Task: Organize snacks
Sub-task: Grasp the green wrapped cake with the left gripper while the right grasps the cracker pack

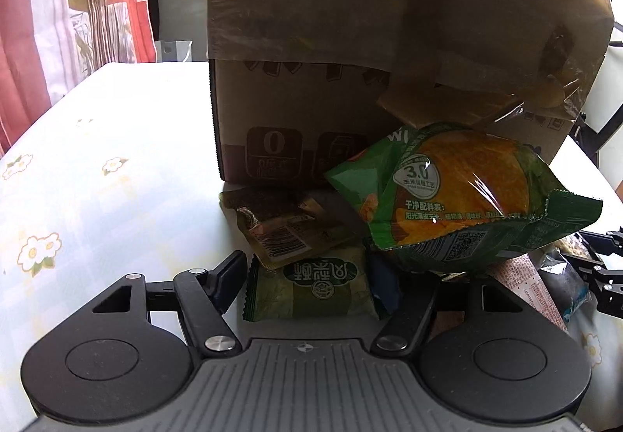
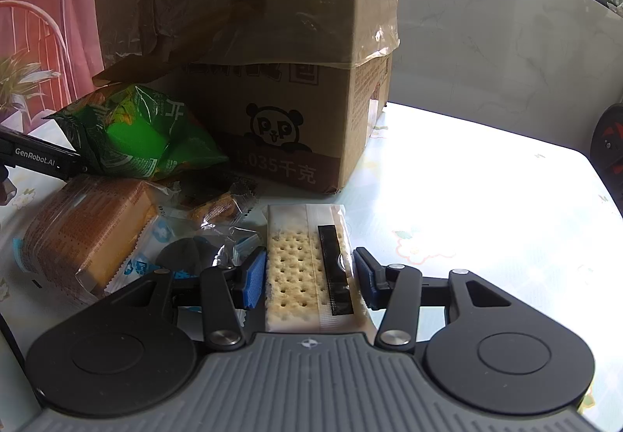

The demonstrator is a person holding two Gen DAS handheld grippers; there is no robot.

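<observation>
On the left, the bench [image 1: 97, 144] is covered with a pale cloth that has small flower prints. The left hand-held gripper [image 1: 331, 276] is low over the near edge of the snack pile, and its jaws stand apart, released, with nothing pressed between them. Its left finger [image 1: 227, 278] is just beside a small green packet [image 1: 311, 288] that lies flat between the two jaws. The right finger is hidden under the snacks. Just behind the small packet lies a brown packet [image 1: 280, 225] with a barcode. To the right of it, a big green and orange chip bag [image 1: 459, 194] leans, tilted, on top of the pile and against the cardboard box [image 1: 296, 113]. The box stands at the far side, and its flaps hang over the snacks.

In the right wrist view, a wrapped orange-brown cake [image 2: 81, 237] lies at the left, and near it is a clear wrapper with something dark inside [image 2: 187, 253]. Right of these, the right hand-held gripper [image 2: 309, 276] grasps a cracker pack [image 2: 303, 257]: both blue pads [image 2: 255, 278] touch its long sides. The pack lies flat on the bench in front of the box, which has a panda drawing on its wall. The bench to the right is in bright light.
</observation>
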